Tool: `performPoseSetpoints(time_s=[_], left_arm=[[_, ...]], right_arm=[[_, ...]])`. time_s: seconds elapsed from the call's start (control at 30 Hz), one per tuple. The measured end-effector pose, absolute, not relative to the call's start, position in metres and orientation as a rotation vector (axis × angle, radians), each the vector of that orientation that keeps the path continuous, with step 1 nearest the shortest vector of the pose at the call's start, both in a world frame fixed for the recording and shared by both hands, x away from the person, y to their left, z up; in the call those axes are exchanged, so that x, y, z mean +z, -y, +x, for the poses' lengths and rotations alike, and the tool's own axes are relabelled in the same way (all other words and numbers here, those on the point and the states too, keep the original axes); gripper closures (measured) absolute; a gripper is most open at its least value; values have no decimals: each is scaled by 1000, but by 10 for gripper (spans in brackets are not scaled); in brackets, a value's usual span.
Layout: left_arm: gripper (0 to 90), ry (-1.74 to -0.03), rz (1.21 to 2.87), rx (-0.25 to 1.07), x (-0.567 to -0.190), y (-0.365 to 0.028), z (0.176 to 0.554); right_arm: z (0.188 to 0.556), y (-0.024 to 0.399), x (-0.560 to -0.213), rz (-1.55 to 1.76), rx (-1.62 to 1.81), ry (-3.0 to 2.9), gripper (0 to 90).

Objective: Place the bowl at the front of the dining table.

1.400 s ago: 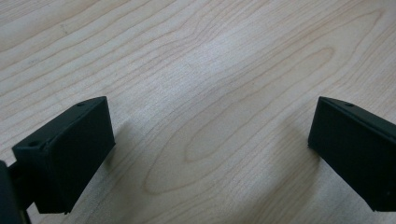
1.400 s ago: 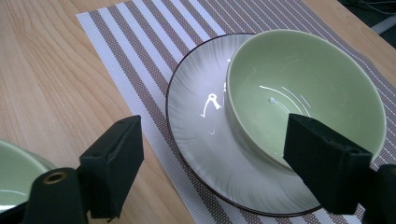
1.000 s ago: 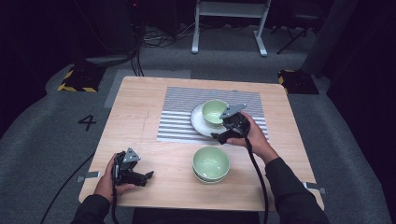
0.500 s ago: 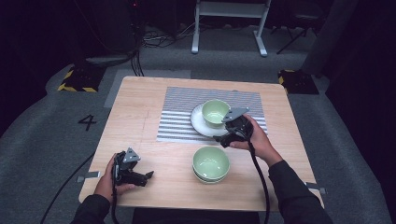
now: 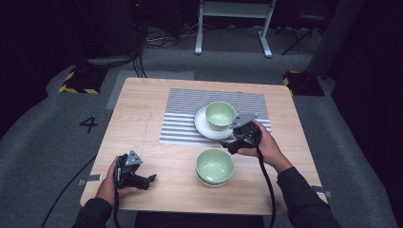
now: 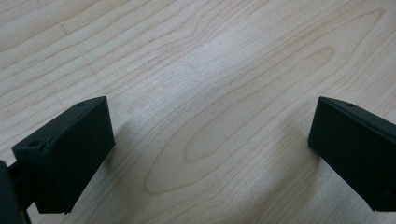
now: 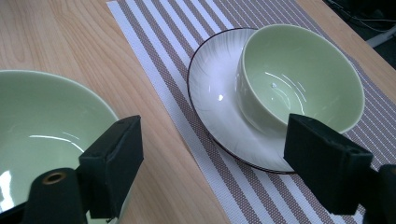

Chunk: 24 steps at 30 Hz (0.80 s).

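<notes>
A pale green bowl (image 5: 220,114) stands in a white plate (image 5: 203,127) on the striped placemat (image 5: 180,111). Nearer the front, a stack of green bowls (image 5: 215,166) rests on bare wood. My right gripper (image 5: 231,144) hovers between the two, open and holding nothing. Its own view has the plated bowl (image 7: 299,79) and plate (image 7: 215,93) ahead at right, the near stack's rim (image 7: 42,121) at left, and the right gripper (image 7: 219,163) spread wide. My left gripper (image 5: 146,179) lies low at the front left, and the left gripper (image 6: 210,149) is open over bare wood.
The wooden table (image 5: 142,123) has bare room on its left half. The placemat (image 7: 154,42) runs under the plate toward the back. A cable (image 5: 266,190) trails from the right gripper along the forearm. Dark floor surrounds the table.
My right gripper has drawn back from the plated bowl toward the front, ending nearer the stacked bowls. The left gripper has stayed put.
</notes>
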<state>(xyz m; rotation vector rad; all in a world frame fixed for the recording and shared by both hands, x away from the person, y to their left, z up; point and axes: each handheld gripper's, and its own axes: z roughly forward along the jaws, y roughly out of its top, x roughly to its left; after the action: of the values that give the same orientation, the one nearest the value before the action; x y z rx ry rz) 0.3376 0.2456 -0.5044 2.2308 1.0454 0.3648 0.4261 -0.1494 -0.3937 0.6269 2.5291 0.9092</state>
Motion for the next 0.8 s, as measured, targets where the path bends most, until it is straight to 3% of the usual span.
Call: performPoseSetpoints(time_s=[0.8], left_arm=[[3,-1045,2231,365,-504,-246,338]], right_arm=[[407,165,-397,605,874,-2521,195]])
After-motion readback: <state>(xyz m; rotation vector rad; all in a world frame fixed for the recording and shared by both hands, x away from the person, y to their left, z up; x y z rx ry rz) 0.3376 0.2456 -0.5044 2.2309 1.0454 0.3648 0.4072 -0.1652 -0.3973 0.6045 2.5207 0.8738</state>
